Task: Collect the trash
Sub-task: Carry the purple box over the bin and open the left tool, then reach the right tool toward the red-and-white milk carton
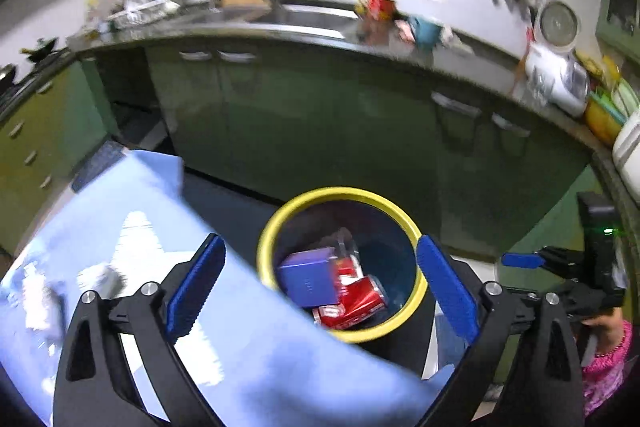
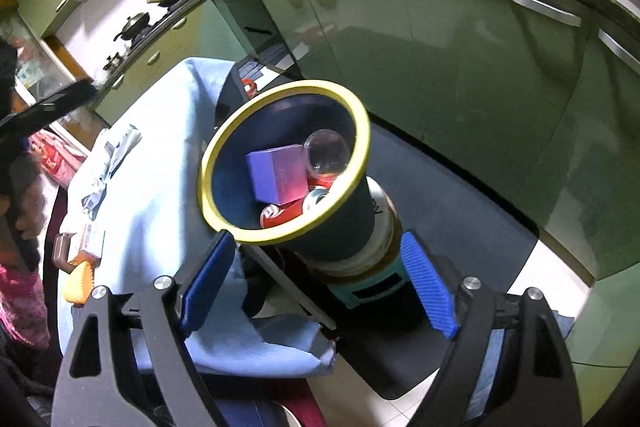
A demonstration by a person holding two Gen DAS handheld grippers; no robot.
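A dark bin with a yellow rim (image 1: 280,219) (image 2: 224,135) stands beside a table under a light blue cloth (image 1: 132,211) (image 2: 160,163). In it lie a purple box (image 1: 308,279) (image 2: 276,175), red cans (image 1: 356,301) (image 2: 280,215) and a clear plastic cup (image 2: 326,151). My left gripper (image 1: 320,291) is open and empty above the bin. My right gripper (image 2: 318,287) is open and empty, just before the bin; it also shows at the right edge of the left wrist view (image 1: 520,259).
Crumpled wrappers (image 1: 44,299) (image 2: 108,155) lie on the cloth, with an orange item (image 2: 78,283) at its near edge. The bin rests on a teal stool (image 2: 372,287). Green cabinets (image 2: 460,59) and a sink counter (image 1: 304,23) stand behind.
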